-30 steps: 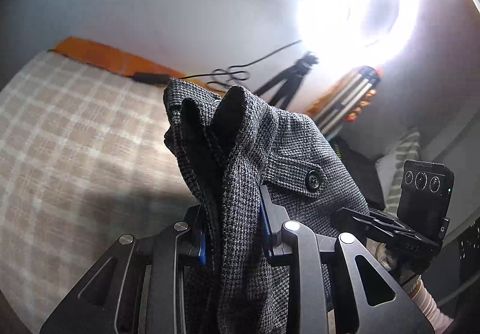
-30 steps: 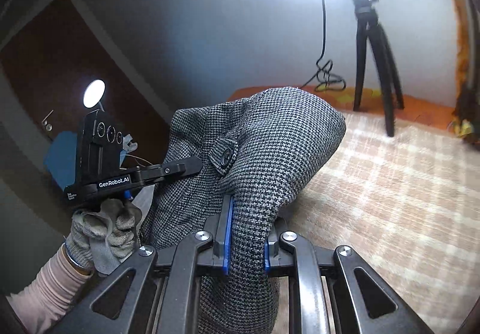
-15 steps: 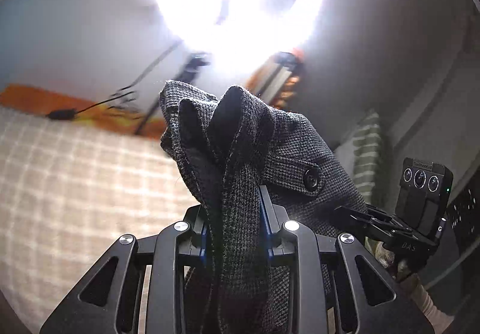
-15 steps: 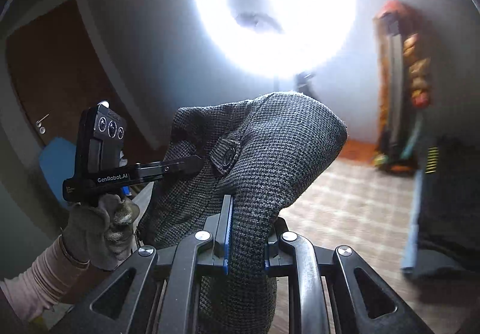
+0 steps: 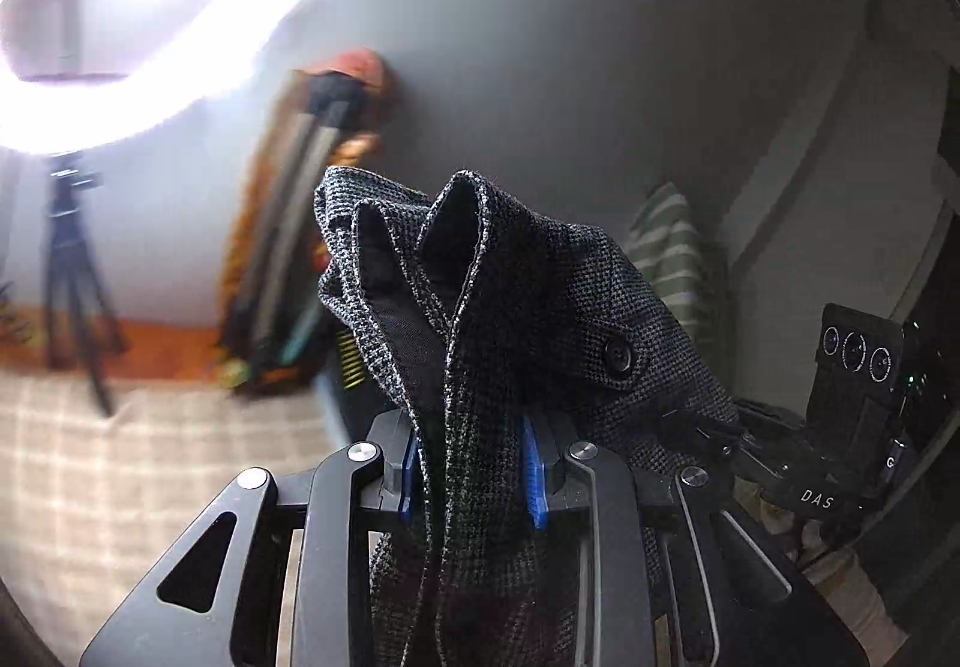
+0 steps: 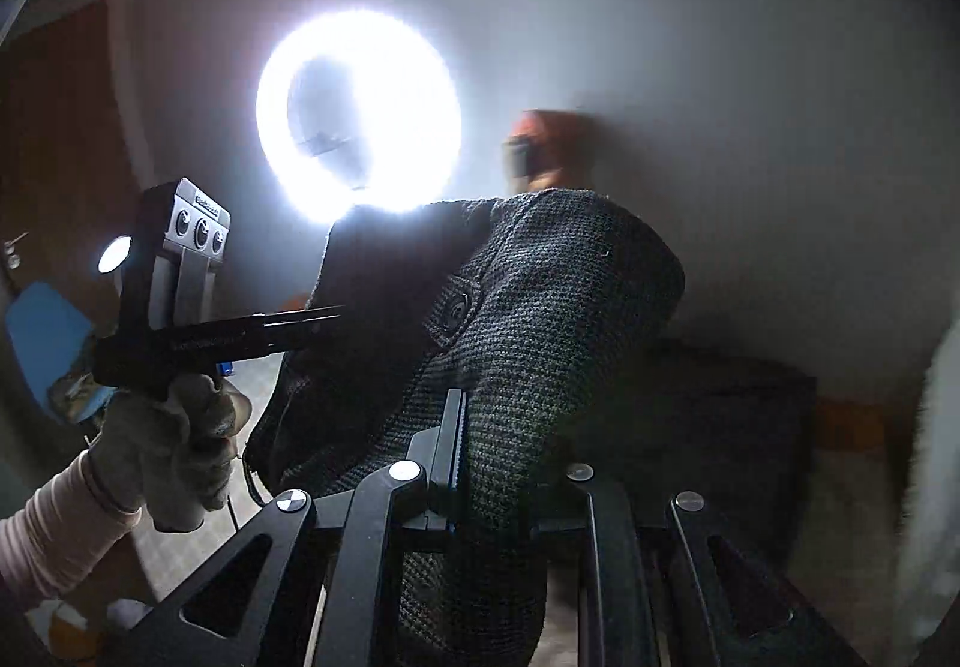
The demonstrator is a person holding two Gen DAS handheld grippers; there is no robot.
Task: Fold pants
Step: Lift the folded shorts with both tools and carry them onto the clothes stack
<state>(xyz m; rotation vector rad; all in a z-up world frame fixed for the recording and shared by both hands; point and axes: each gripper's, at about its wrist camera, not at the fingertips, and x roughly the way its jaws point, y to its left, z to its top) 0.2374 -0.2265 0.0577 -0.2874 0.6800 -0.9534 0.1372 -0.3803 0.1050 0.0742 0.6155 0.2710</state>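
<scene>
Grey houndstooth pants, black button, beige plaid bedcover.

Matte black left tool with blue pads and silver screw heads, matching black right tool, and a grey-gloved left hand above a pale pink ribbed sleeve.

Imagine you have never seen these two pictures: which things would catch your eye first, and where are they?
The glaring white ring light dominates, upper left of centre in the right wrist view. Next comes the dark grey houndstooth wool pants, bunched at the middle of both views, with a black button on a tab. The left gripper and the right gripper each clamp the fabric between blue-padded fingers, at the bottom centre.
</scene>
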